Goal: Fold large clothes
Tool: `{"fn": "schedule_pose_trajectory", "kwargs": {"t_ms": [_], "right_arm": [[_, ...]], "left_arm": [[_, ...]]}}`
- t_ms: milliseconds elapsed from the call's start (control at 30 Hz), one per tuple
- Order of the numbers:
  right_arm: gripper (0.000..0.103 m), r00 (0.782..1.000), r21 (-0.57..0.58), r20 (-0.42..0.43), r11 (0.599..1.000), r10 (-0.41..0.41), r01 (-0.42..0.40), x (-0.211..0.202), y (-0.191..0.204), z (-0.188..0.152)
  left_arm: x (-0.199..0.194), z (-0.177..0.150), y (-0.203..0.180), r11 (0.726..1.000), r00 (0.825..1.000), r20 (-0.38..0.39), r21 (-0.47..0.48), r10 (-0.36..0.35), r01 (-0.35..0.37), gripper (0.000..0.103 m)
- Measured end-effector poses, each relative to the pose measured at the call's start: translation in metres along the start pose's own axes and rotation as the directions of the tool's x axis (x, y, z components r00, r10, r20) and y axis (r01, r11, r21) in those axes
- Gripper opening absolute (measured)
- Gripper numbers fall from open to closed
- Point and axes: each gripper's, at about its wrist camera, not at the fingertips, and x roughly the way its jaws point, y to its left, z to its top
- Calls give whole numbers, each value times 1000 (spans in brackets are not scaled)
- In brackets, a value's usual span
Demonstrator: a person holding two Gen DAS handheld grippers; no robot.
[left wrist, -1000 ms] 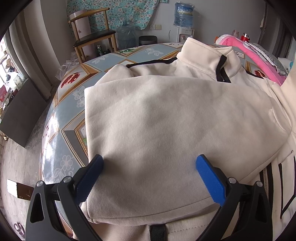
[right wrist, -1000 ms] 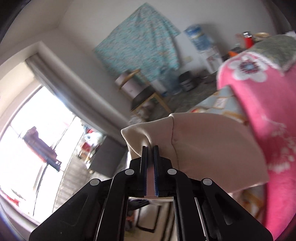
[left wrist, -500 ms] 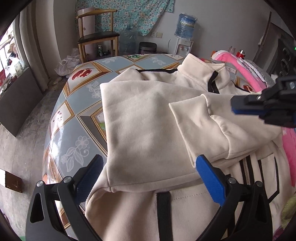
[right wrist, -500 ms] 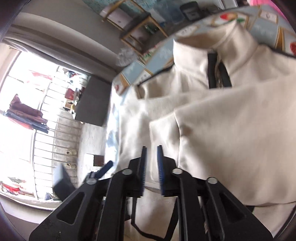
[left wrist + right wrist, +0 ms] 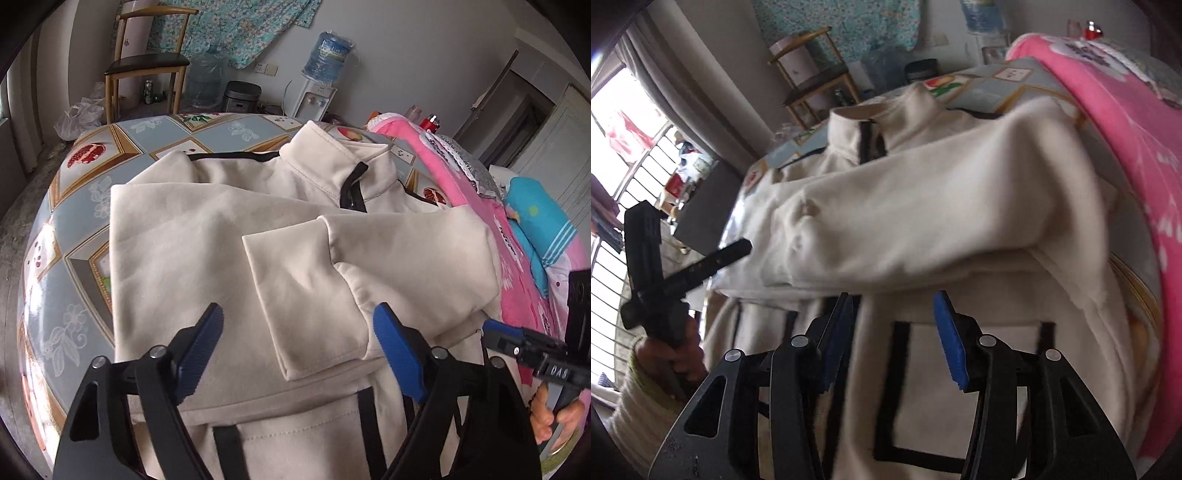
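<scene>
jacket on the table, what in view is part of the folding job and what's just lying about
Part of the job:
cream jacket, sleeves folded across it
left gripper, open
right gripper, open
table under the jacket

Just lying about:
pink blanket
blue cloth
chair
water dispenser

Bare table [image 5: 92, 192] left of jacket [image 5: 207, 266] passable; pink blanket [image 5: 491, 221] heap blocks right side
</scene>
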Motion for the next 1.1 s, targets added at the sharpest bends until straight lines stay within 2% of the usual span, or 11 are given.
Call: {"fn": "schedule_pose_trajectory", "kwargs": {"t_ms": [133, 167, 267, 300, 367, 467, 633, 767, 900, 967, 1100], "right_arm": [[46, 998, 43, 10, 997, -61, 60, 3, -23, -21], [46, 997, 50, 15, 996, -71, 70, 2, -26, -24], [46, 997, 70, 34, 995, -72, 70, 0, -34, -31], [46, 997, 74, 35, 995, -73, 70, 1, -35, -32], [46, 996, 79, 31, 994, -78, 76, 7, -36, -33], [45, 997, 90, 22, 993, -76, 74, 14, -40, -35], [43, 996, 81, 23, 994, -81, 78, 13, -42, -36], [43, 996, 76, 24, 994, -84, 82, 12, -42, -35], [43, 994, 55, 24, 993, -102, 101, 16, -38, -35], [43, 994, 45, 22, 993, -111, 110, 17, -36, -34], [44, 992, 29, 3, 992, -126, 126, 18, -32, -32]], "left_arm": [[29, 6, 2, 999, 997, -77, -38, 23, -26, 44], [32, 6, 4, 998, 996, -85, -47, 35, -39, 42], [32, 6, 7, 995, 994, -68, -56, 84, -88, 25], [32, 6, 8, 992, 992, -69, -56, 109, -113, 13], [31, 6, 11, 991, 991, -63, -62, 116, -120, 6], [17, 10, 9, 992, 993, -26, -41, 119, -120, 3], [-42, 31, 2, 997, 993, 90, -27, 73, -71, 2], [-83, 42, 11, 995, 987, 130, -47, 89, -83, 2], [-92, 34, 36, 984, 980, 104, -72, 169, -162, 2], [-82, 24, 54, 974, 975, 59, -97, 212, -206, 2], [-53, -1, 78, 964, 971, -20, -116, 238, -239, 2]]}}
